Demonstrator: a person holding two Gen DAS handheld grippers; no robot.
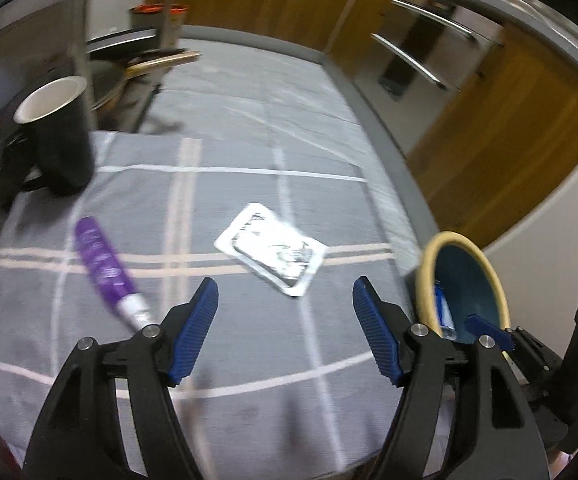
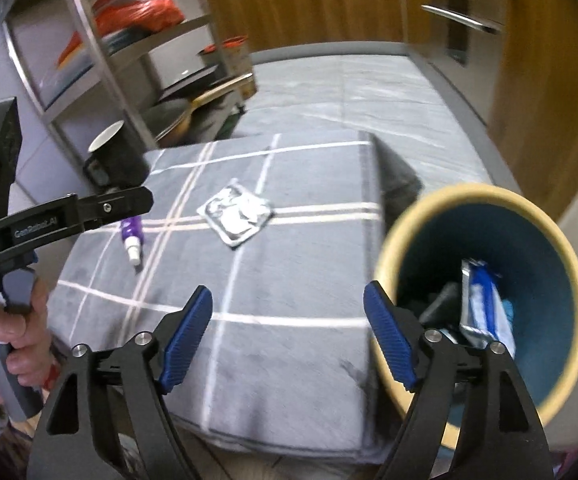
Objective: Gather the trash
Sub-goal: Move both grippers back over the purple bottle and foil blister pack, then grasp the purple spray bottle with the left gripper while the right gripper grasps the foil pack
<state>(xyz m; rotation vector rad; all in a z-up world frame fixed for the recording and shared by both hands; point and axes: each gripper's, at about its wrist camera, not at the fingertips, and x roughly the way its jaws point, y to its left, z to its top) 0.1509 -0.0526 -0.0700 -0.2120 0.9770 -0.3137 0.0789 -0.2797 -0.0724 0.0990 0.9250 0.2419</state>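
The task looks partly done: a blue wrapper [image 2: 483, 308] already sits in the bin [image 2: 561, 264], while a silver packet [image 1: 271, 254] and a purple tube [image 1: 103, 266] lie on the cloth [image 1: 249, 360], ahead of the empty, spread-open left gripper [image 1: 285, 320] and right gripper [image 2: 287, 332].

Before you, a grey checked cloth [image 1: 249, 360] over the grey worktop [image 1: 249, 92], a black mug [image 1: 63, 140] at the cloth's far left corner, a metal rack [image 2: 101, 60] behind it, wooden cabinets [image 1: 509, 152] along the right.
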